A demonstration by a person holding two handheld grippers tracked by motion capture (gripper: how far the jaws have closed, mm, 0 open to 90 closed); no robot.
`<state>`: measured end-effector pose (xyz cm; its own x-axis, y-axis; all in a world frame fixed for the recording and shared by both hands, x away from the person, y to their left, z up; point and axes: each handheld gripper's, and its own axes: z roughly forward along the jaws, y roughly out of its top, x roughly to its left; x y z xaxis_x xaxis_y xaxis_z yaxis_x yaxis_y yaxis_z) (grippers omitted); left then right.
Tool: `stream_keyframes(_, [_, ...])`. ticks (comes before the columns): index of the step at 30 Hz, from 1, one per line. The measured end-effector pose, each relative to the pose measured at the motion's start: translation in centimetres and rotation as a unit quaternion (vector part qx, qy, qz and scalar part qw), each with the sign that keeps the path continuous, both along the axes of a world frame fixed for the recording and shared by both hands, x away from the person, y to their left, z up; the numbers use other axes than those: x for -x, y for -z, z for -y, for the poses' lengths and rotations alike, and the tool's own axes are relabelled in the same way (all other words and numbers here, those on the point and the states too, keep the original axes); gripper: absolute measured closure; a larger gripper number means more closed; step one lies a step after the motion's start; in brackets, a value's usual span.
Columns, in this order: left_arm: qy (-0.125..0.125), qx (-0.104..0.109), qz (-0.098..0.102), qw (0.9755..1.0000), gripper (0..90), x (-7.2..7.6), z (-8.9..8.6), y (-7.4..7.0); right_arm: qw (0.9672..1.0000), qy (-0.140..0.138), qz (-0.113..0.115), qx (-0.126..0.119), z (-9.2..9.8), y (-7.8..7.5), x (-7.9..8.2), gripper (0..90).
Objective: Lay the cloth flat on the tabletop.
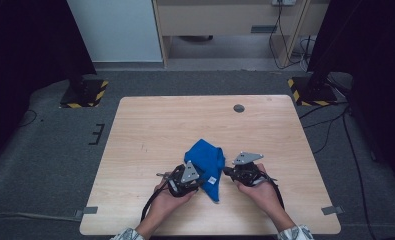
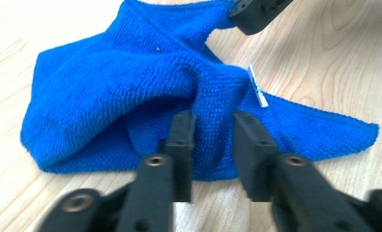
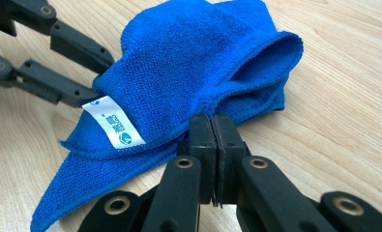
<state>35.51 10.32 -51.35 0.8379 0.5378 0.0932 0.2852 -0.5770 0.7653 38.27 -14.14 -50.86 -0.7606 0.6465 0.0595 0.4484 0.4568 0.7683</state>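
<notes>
I see blue cloth (image 1: 205, 162) bunched, fuzzy microfibre, white label (image 3: 113, 122) on hem. Long axis runs from humped far end to pointed near corner. Lies on wooden table (image 1: 150, 125), well nearer than round grommet (image 1: 239, 108). My right gripper (image 3: 213, 126) pinches cloth edge, jaws pressed together. My left gripper (image 2: 213, 126) straddles fold, jaws still parted.

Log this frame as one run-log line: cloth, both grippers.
cloth: blue, bunched on table | right gripper: shut on cloth edge | left gripper: jaws apart, fold between, grip unclear
</notes>
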Motion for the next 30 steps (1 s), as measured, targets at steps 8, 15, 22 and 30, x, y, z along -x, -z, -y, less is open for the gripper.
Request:
stream_keyframes(8, [0.011, 0.001, -0.008, 0.9999, 88.8, -0.1, 0.2, -0.3, 1.0000, 0.000, 0.001, 0.001, 0.0, 0.0, 0.0, 89.1])
stream_keyframes(15, [-0.045, 0.043, 0.014, 0.9979, 89.1, -0.5, -2.8, -2.2, 0.9999, 0.013, 0.004, 0.007, 0.8, -0.3, -0.3, 89.1])
stream_keyframes(22, [-0.114, 0.022, 0.001, 0.9933, 89.1, -2.4, -6.6, -1.5, 0.9987, 0.046, 0.006, 0.022, 3.0, -0.2, -1.3, 89.3])
stream_keyframes(30, [-0.151, -0.013, -0.019, 0.9883, 89.2, -3.7, -8.0, -0.3, 0.9969, 0.070, 0.004, 0.037, 4.3, 0.1, -1.9, 89.3])
